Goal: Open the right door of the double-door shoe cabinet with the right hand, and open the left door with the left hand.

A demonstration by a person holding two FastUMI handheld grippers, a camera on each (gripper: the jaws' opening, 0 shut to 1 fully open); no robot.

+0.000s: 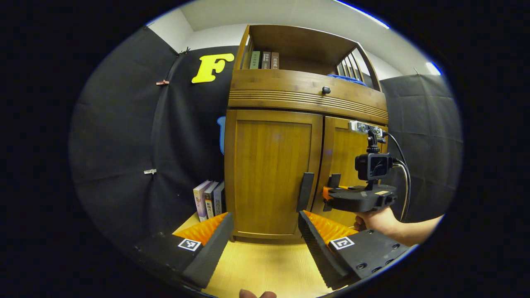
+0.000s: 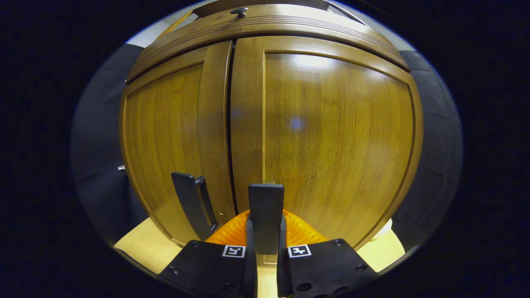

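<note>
Two doors are seen closed on the shoe cabinet (image 1: 306, 99) in the left gripper view, with the left door (image 1: 269, 174) straight ahead and its dark vertical left handle (image 1: 306, 191) set by the centre seam. The left gripper (image 1: 265, 240) is held well open and empty, short of the cabinet, with its fingers spread wide either side of the left door's lower part. Farther off, the right gripper (image 1: 331, 194) is seen at the right handle (image 1: 333, 180), carried by a hand (image 1: 374, 221). The open shelf on top is seen to hold three upright books (image 1: 264, 60) and a blue item (image 1: 348, 78) that cannot be identified; more books (image 1: 209, 198) stand on the floor just beside the cabinet. What the closed compartments contain cannot be told. In the right gripper view, the right door (image 2: 331, 136) is shown shut and flush with the left door (image 2: 174, 136), and the right gripper (image 2: 265, 248) is closed on the right handle (image 2: 266, 207), both fingers pressed against its sides. Slippage is judged the main risk: the handle is a smooth, narrow bar, and a straight pull that ignores the door's hinge arc could drag the fingers off it. The left handle (image 2: 191, 207) stands near, so a sideways drift of the pull could cause contact with it.
</note>
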